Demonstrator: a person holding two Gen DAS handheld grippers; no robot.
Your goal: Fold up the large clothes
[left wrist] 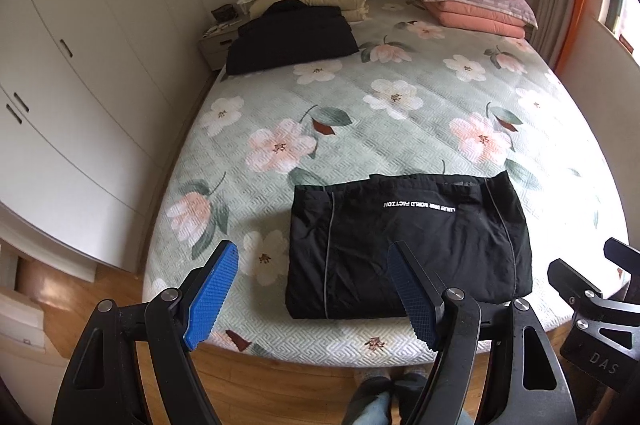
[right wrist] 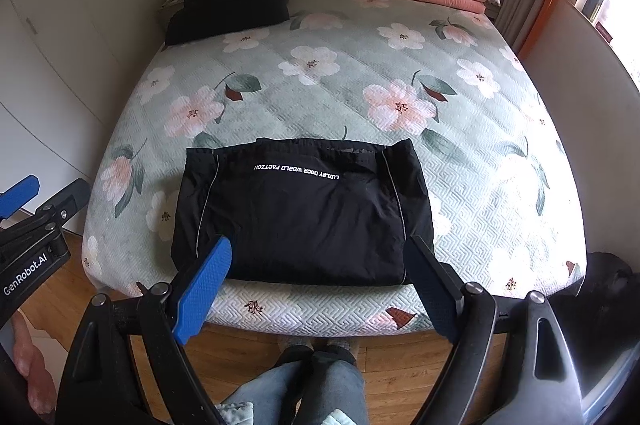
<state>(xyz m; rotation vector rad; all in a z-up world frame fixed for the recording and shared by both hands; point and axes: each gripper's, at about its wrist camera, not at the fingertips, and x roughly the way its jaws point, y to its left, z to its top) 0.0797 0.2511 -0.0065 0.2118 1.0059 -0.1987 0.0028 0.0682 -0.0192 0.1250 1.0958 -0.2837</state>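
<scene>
A folded black garment (left wrist: 408, 245) is shown lying flat on the floral bedspread (left wrist: 360, 113), near the foot edge of the bed. Its long axis runs across the bed, left to right; its white lettering (right wrist: 297, 172) is seen upside down, so the printed side faces the headboard. The left gripper (left wrist: 316, 295) and right gripper (right wrist: 320, 289) are both held above the near edge with fingers spread wide, nothing between them. A second dark garment (left wrist: 292, 37) lies by the pillows. Only the right wrist view shows the lettering legibly; only the left shows the nightstand (left wrist: 218, 43) clearly.
</scene>
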